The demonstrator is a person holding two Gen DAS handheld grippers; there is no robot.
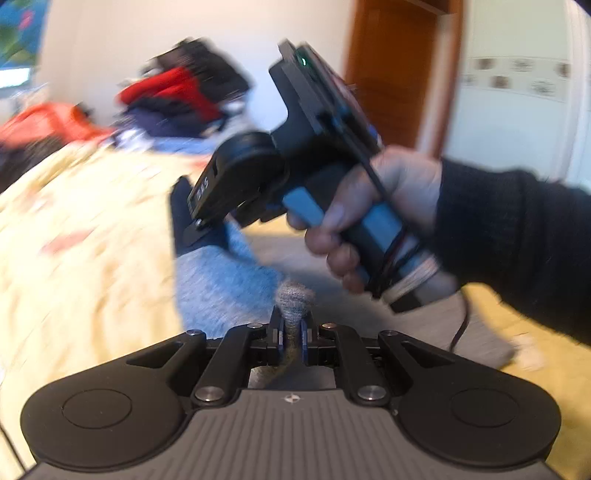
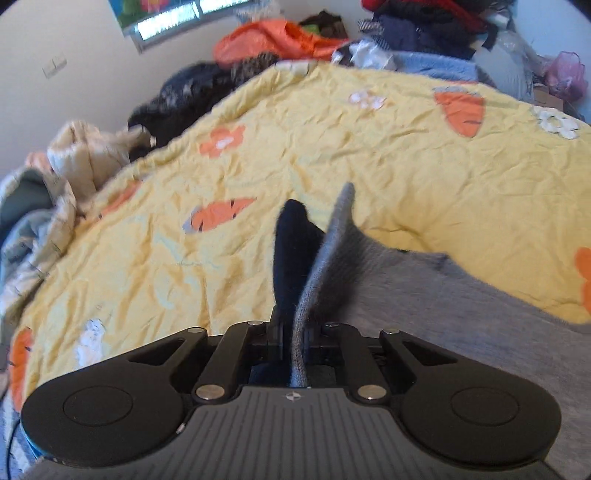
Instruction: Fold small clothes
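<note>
A small grey knit garment with a navy end is held between both grippers above a yellow quilt. In the left wrist view my left gripper (image 1: pixel 291 332) is shut on a bunched grey edge of the garment (image 1: pixel 221 284). The right gripper (image 1: pixel 201 225) is ahead of it, held by a hand in a black sleeve, pinching the garment's far end. In the right wrist view my right gripper (image 2: pixel 293 332) is shut on the grey garment (image 2: pixel 328 251), with its navy part (image 2: pixel 291 254) standing up beside the grey fold. The rest of the grey cloth trails off to the right.
The yellow quilt (image 2: pixel 258 147) with orange carrots and flowers covers the bed. Piles of clothes lie along the far edge: orange (image 2: pixel 273 40), dark and red (image 2: pixel 424 22), black (image 2: pixel 181 96), beige (image 2: pixel 85 155). A brown door (image 1: pixel 391 74) stands behind the right hand.
</note>
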